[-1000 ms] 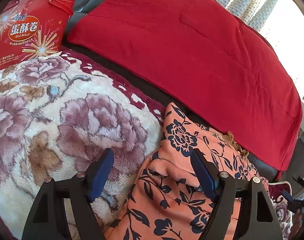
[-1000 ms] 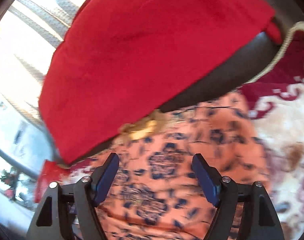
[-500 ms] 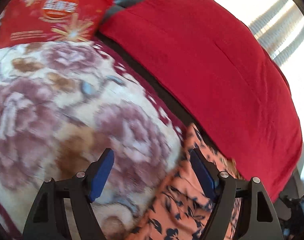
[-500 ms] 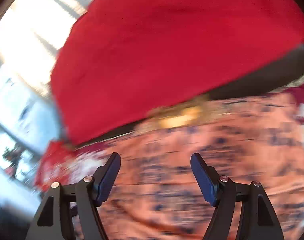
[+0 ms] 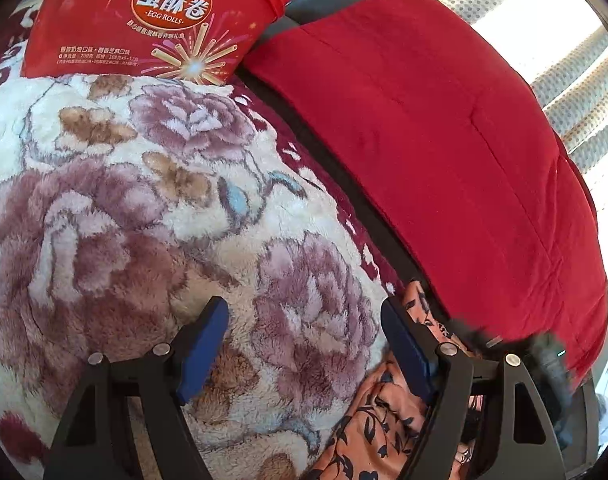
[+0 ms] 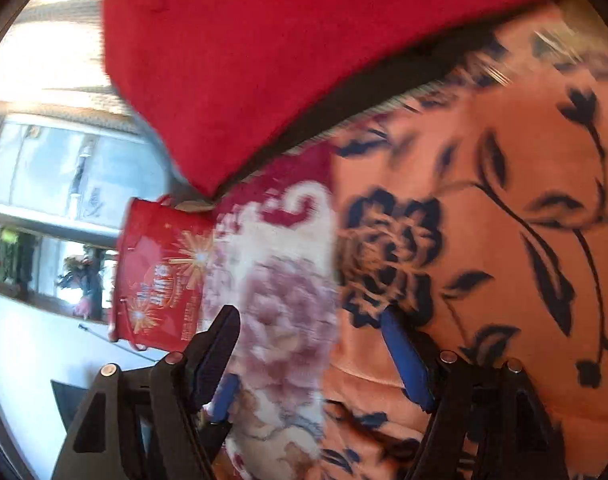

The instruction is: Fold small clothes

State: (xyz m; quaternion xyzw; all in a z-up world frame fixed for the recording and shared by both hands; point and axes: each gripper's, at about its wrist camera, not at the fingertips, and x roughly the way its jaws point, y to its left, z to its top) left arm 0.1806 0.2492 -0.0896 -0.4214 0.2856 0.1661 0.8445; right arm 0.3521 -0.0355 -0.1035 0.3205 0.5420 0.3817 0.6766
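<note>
The small garment is orange with dark blue flowers. In the left wrist view only a crumpled part of the orange garment shows, at the lower right under my right-hand finger. My left gripper is open over the fleece blanket, with nothing between its pads. In the right wrist view the orange garment fills the right half, lying fairly flat. My right gripper is open and straddles its left edge, gripping nothing. A blurred dark shape at the left view's right edge looks like the right gripper.
A cream fleece blanket with mauve roses covers the seat. A red cushion cover drapes the dark sofa back. A red egg-roll gift bag stands at the blanket's far end, and this red gift bag also shows in the right view, with windows beyond it.
The left gripper has rolled and slid off the garment onto bare blanket. The right gripper has swept fast along the garment to its left edge, which brought the red bag into view.
</note>
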